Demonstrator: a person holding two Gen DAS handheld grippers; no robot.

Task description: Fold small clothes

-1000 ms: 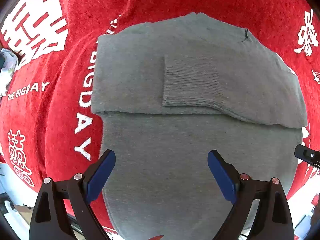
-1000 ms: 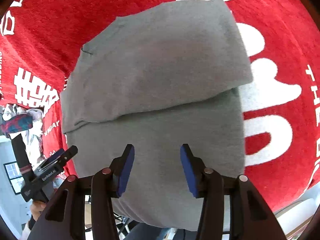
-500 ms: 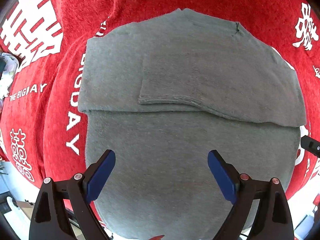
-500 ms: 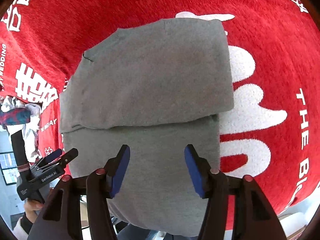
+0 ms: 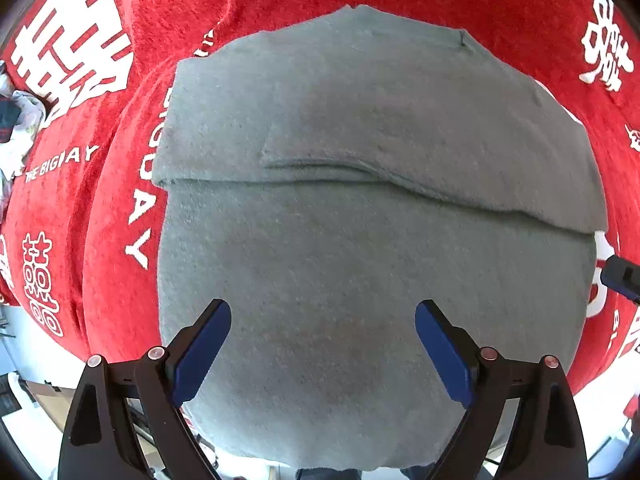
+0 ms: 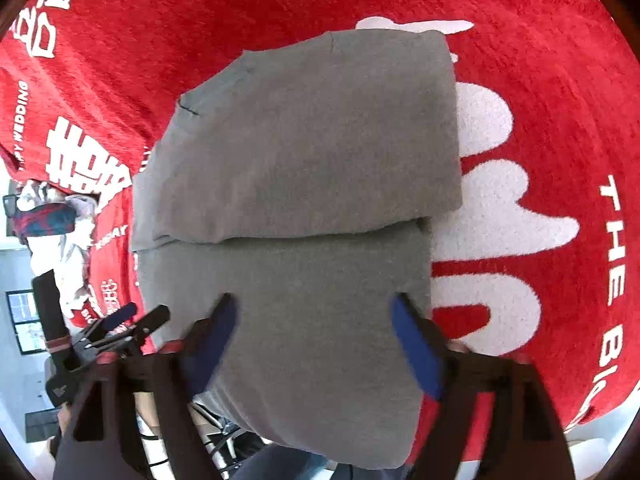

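A grey knit garment point(image 5: 360, 240) lies on the red cloth, its far part folded over toward me with a fold edge across the middle; its near part hangs over the table's front edge. It also shows in the right wrist view point(image 6: 312, 184). My left gripper point(image 5: 322, 340) is open and empty, hovering over the garment's near part. My right gripper point(image 6: 316, 328) is open and empty over the same near part, its right finger by the garment's right edge. The left gripper also shows at the lower left of the right wrist view point(image 6: 132, 316).
A red plush cloth point(image 5: 100, 220) with white lettering covers the table; it also shows in the right wrist view point(image 6: 540, 120). A pile of other clothes point(image 6: 52, 216) lies beyond its left edge. The table's front edge runs just below the grippers.
Both grippers moved in lower over the garment's near part. The right gripper opened wider. The ribbed cuff seen on the fold earlier now shows only as a thin ridge.
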